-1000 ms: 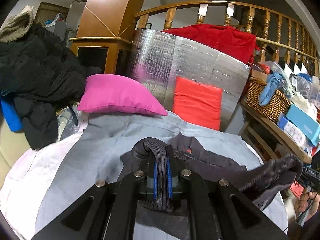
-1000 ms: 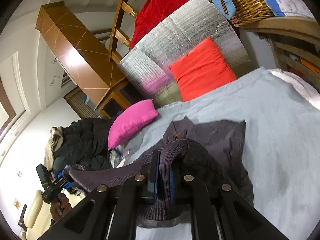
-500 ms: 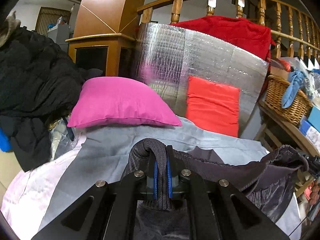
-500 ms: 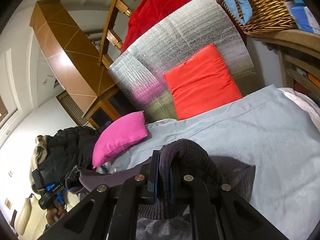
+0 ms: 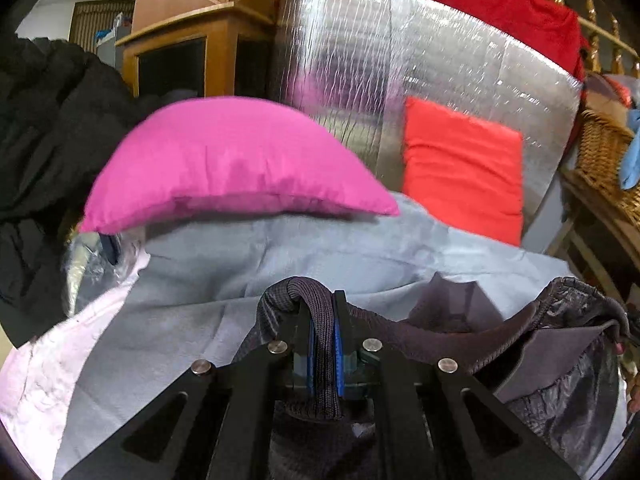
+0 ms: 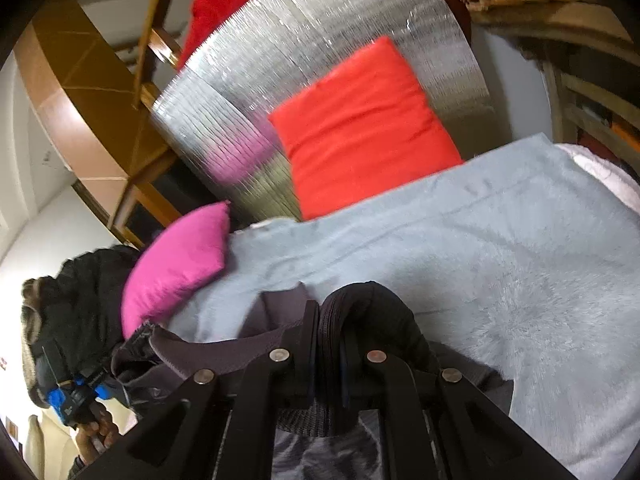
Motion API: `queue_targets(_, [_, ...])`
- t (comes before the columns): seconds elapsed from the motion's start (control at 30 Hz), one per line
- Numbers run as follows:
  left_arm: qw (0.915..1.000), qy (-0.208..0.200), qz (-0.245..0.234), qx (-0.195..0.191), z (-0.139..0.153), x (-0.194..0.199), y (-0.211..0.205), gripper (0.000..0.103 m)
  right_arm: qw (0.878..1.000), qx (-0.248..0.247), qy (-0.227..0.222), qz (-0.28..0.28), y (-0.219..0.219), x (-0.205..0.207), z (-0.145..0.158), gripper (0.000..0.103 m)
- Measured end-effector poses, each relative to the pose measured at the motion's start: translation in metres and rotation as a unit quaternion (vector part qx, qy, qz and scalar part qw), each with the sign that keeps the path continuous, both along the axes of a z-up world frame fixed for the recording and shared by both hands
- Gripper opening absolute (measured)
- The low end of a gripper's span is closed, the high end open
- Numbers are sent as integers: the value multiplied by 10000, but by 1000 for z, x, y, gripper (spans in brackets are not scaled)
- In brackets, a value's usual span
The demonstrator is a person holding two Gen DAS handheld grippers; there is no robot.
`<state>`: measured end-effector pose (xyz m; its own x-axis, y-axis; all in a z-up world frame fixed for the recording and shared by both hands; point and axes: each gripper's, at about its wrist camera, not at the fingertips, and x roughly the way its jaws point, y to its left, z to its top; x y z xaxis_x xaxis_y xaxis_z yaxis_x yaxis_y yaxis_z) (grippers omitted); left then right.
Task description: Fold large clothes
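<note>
A dark grey jacket (image 5: 472, 332) with ribbed hem is held up between both grippers over a light blue-grey blanket (image 5: 280, 256). My left gripper (image 5: 323, 320) is shut on a ribbed edge of the jacket. My right gripper (image 6: 329, 324) is shut on another ribbed edge of the jacket (image 6: 380, 312). The fabric stretches between the two; its shiny lining (image 5: 568, 400) hangs open at the right of the left wrist view. The left gripper also shows at the lower left of the right wrist view (image 6: 76, 396).
A pink pillow (image 5: 232, 168) and a red cushion (image 5: 460, 168) lie at the far end of the blanket, against a silver foil panel (image 5: 380, 64). Black coats (image 5: 44, 132) are piled at the left. A wicker basket (image 5: 604, 156) stands on a shelf at the right.
Both grippers have carried the jacket forward toward the pillows and cushion, which now look larger. The jacket has lifted off the blanket and hangs stretched between them.
</note>
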<state>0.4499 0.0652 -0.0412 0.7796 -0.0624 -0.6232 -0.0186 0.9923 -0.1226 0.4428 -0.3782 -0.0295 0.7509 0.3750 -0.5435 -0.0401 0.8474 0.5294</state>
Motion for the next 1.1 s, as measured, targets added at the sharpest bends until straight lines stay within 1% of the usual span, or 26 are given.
queue_targets(0.2, [9993, 340, 74, 147, -34, 29, -6, 8, 9991, -248, 332, 17, 0, 31, -29, 8])
queue_targets(0.33, [9982, 554, 134, 182, -53, 42, -6, 8, 9979, -369, 542, -8, 3, 48, -46, 8])
queue_targets(0.4, [9975, 634, 143, 272, -63, 47, -8, 9, 9970, -407, 652, -42, 4, 54, -55, 8])
queue_targets(0.53, [9966, 739, 154, 339, -74, 52, -9, 9, 9949, -515, 866, -100, 7, 63, -75, 8])
queue_targets(0.67, [9953, 876, 190, 375, -85, 59, -10, 10, 9937, -519, 980, -156, 9, 68, -87, 8])
queue_targets(0.77, [9940, 1030, 223, 299, -92, 64, -8, 12, 9919, -665, 1078, -129, 14, 72, -92, 10])
queue_targets(0.83, [9931, 1135, 213, 224, -92, 66, -7, 13, 9914, -660, 1123, -132, 13, 73, -93, 10])
queue_targets(0.93, [9925, 1209, 139, 118, -83, 64, -5, 14, 9911, -635, 1160, -161, 13, 72, -90, 10])
queue_targets(0.97, [9923, 1231, 110, 39, -76, 61, -3, 16, 9911, -635, 1155, -173, 13, 71, -88, 11])
queue_targets(1.0, [9922, 1245, 109, -36, -70, 59, 0, 28, 9912, -635, 1148, -192, 13, 70, -84, 11])
queue_targets(1.03, [9923, 1219, 200, -22, -63, 57, 3, 42, 9911, -627, 1152, -216, 14, 69, -81, 12])
queue_targets(1.07, [9931, 1124, 327, 24, -56, 54, 6, 72, 9911, -616, 1157, -238, 14, 68, -78, 13])
queue_targets(1.1, [9946, 915, 484, 73, -46, 48, 11, 83, 9910, -612, 1156, -268, 14, 66, -72, 14])
